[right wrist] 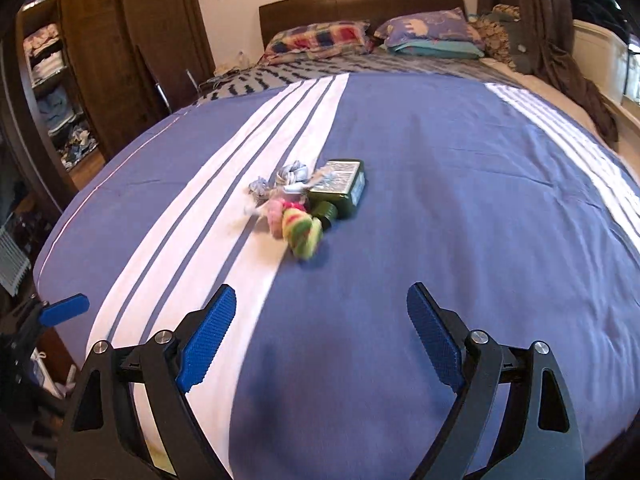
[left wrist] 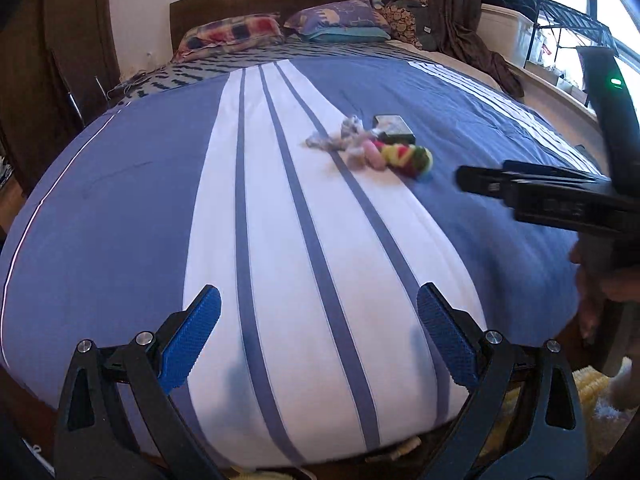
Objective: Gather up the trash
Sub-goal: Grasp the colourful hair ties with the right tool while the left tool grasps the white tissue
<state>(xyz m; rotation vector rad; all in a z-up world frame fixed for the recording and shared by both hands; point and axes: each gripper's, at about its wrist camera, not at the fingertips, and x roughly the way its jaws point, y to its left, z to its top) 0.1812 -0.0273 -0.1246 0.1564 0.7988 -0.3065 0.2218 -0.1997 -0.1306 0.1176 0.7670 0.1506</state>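
In the middle of the blue and white striped bed cover sits a small pile of soft crumpled wrappers beside a hard dark green bottle. Both grippers, left and right, hang wide open and empty nearby. The wrappers look light; pinch a bunched middle.

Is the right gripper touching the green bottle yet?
Apart. The right wrist view shows bare blue bedspread between the open right gripper and the green bottle.
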